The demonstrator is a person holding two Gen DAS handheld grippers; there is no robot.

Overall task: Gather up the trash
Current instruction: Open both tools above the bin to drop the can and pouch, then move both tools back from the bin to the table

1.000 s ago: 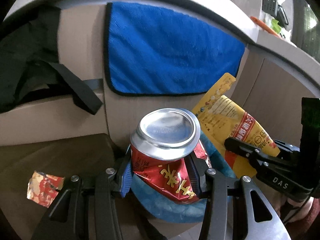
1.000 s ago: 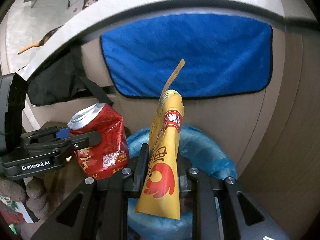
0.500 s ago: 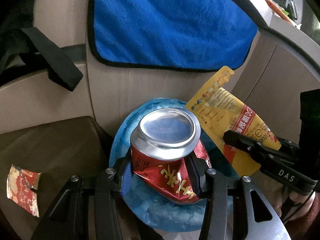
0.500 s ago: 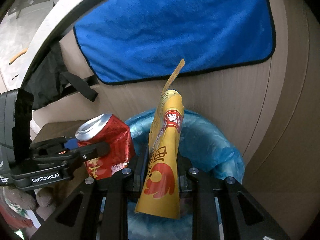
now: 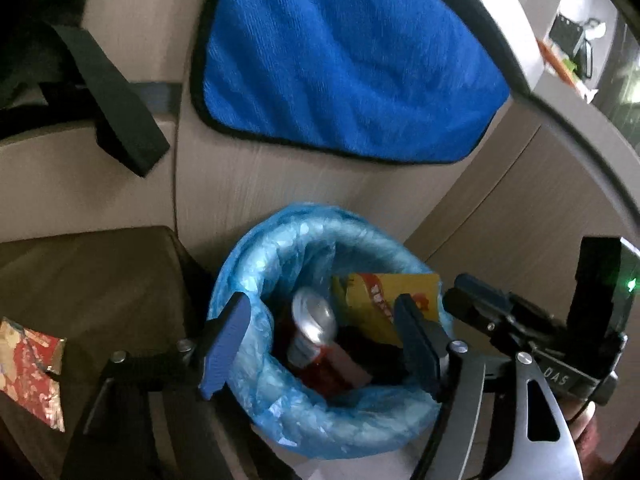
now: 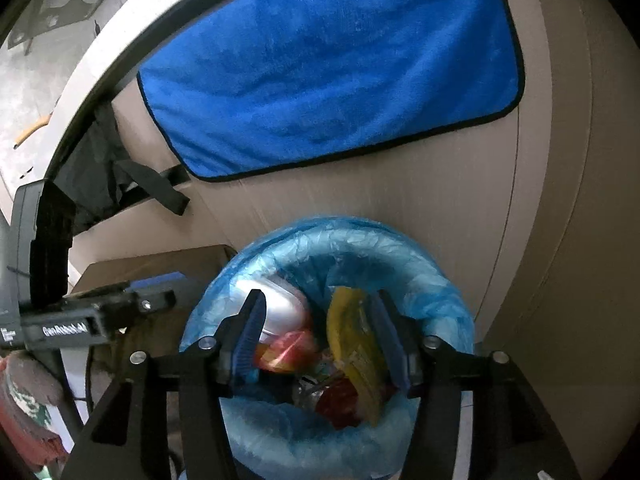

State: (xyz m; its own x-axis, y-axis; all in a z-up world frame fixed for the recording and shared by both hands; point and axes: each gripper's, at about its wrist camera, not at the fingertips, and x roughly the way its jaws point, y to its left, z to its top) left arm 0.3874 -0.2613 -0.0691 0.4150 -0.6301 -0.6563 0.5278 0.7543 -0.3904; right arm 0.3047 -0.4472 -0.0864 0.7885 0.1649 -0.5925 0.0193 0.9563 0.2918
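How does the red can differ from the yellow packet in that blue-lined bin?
The red can is round, with a shiny silver top; the yellow packet is flat, with red print. The can lies toward the bin's left side, the packet to its right, leaning on the liner. Both lie loose inside the bin; neither gripper holds them.
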